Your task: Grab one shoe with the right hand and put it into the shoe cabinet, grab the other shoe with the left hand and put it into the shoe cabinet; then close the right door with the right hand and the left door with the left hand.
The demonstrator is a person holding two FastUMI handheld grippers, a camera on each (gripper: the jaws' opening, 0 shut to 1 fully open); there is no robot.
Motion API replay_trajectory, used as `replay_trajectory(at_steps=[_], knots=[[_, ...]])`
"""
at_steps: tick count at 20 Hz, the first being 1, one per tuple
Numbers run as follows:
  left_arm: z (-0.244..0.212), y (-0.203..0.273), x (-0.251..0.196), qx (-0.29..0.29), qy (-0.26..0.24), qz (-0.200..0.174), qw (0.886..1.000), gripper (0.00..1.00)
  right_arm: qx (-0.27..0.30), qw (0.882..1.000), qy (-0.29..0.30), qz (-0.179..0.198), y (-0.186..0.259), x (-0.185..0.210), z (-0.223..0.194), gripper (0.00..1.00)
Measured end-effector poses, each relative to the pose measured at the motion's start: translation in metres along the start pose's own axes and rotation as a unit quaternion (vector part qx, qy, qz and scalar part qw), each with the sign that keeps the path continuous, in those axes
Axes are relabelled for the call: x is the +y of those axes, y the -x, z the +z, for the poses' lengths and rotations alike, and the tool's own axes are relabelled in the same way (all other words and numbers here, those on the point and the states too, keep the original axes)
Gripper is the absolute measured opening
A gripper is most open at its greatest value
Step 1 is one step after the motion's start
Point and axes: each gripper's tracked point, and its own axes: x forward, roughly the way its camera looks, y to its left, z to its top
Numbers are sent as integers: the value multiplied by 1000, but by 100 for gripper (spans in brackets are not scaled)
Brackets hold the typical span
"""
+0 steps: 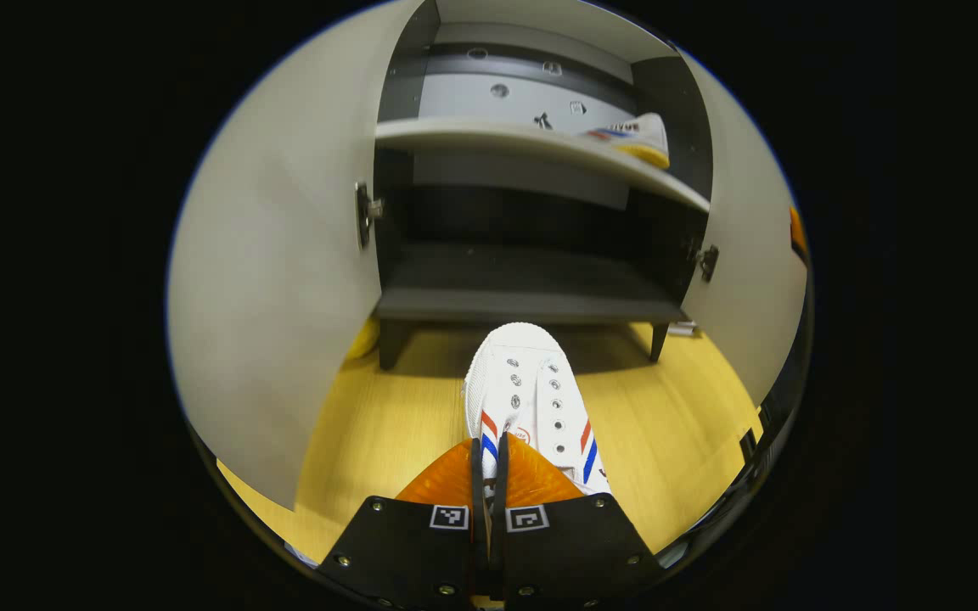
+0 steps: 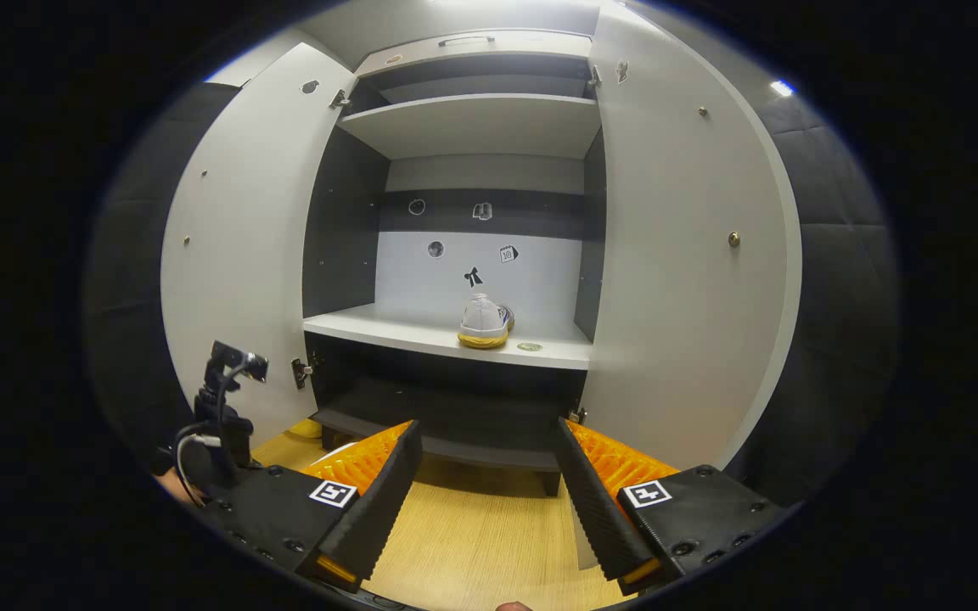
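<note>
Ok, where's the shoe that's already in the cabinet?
On the middle shelf, right of centre: the shoe stands near the right door in the right gripper view.

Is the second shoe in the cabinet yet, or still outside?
Still outside. The left gripper is shut on the second shoe, above the wooden floor in front of the cabinet.
</note>
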Motion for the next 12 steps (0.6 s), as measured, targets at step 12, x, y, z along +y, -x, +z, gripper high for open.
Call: replay_trajectory(at_steps=[12], knots=[[37,28,-1,-119,17,-39,992,0,-9,1000,1,16,-4,5,4,98]])
